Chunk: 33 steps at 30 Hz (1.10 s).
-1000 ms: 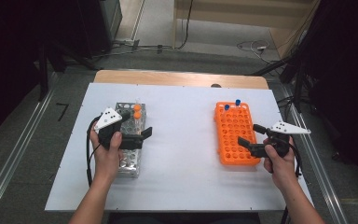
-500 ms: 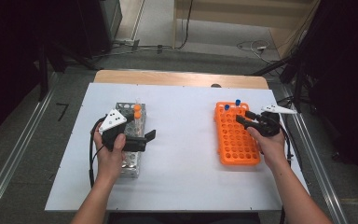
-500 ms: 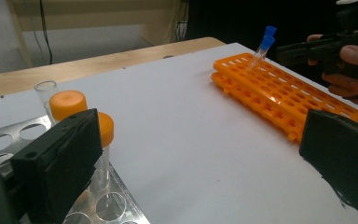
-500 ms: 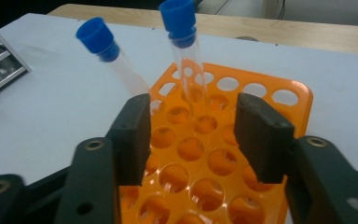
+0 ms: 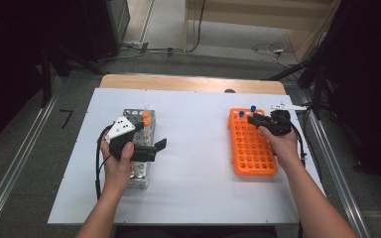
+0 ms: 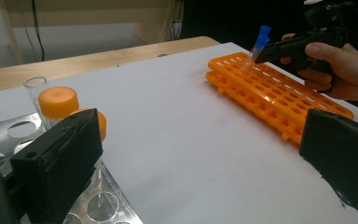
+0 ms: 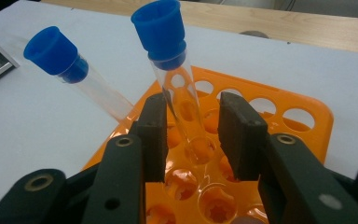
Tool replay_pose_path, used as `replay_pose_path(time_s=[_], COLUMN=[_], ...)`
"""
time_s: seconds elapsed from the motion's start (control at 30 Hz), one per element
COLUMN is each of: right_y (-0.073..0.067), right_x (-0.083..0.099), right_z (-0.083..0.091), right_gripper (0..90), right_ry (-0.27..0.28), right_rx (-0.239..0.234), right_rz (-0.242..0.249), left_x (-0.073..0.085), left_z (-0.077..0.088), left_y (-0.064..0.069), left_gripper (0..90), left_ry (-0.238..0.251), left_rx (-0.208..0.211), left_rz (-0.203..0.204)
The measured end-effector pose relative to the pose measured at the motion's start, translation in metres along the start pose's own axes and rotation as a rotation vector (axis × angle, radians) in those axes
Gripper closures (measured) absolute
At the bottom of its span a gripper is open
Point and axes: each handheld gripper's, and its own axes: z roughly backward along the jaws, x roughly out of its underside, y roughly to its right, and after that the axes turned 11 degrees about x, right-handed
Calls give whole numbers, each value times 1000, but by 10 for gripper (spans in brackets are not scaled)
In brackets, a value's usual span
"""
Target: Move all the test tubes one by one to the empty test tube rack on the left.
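While two blue-capped tubes (image 7: 177, 88) lean, the orange rack (image 7: 307, 116) holds them.

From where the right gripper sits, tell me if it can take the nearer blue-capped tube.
Probably yes. The right gripper has just been closing, its fingers either side of the blue-capped tube in the orange rack, with a gap on the right side.

Metal rack's (image 6: 9, 135) near end behind left fingers (image 6: 58, 163); cropped

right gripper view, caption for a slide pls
Right gripper closing around a blue-capped tube standing tilted in the orange rack, pads not yet pressing.
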Motion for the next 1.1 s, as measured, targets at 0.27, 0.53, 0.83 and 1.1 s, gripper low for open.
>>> replay_pose_path(time_s=[0.27, 0.53, 0.83, 1.1], right_y=[1, -5, -5, -21], right_x=[0, 0, 1, 2], right_z=[-7, 0, 26, 49], right_gripper=[734, 748, 749, 749], right_ry=[-36, 15, 97, 126], right_rx=[30, 46, 30, -40], right_rz=[35, 60, 34, 67], left_x=[0, 0, -2, -3], left_z=[-1, -2, -3, -8], left_y=[1, 2, 6, 12], left_gripper=[0, 0, 0, 0], left_ry=[-1, -2, 1, -4], left_rx=[1, 3, 12, 30], left_rz=[4, -4, -17, -33])
